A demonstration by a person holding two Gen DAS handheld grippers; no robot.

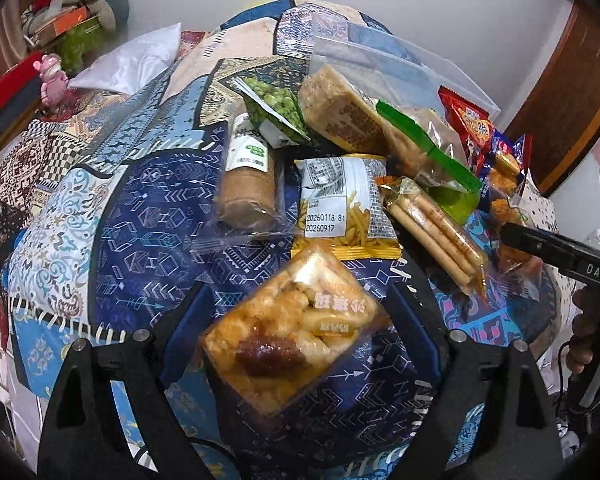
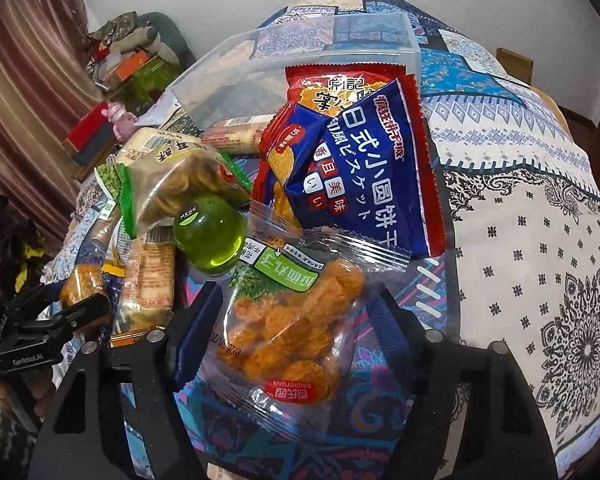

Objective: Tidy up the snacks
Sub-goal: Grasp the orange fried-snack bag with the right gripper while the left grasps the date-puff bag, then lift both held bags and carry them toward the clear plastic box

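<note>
Sorting snacks beside clear plastic bin (image 2: pixel 328 52), apparently empty.
Left gripper (image 1: pixel 296 320) fingers apart around rice-puff packet (image 1: pixel 288 332); right gripper (image 2: pixel 296 320) fingers apart around orange-ball packet (image 2: pixel 296 320).

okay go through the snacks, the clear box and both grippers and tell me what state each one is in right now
Left gripper: open, jaws either side of the rice cracker pack.
Rice cracker pack: sealed, flat on the quilt.
Right gripper: jaws around the orange ball pack, grip unclear.
Orange ball pack: sealed.
Clear box: lid off; the part of its inside in view is bare.
Green jelly cup: sealed, on its side.
Blue biscuit bag: sealed, leaning on the pile.
</note>
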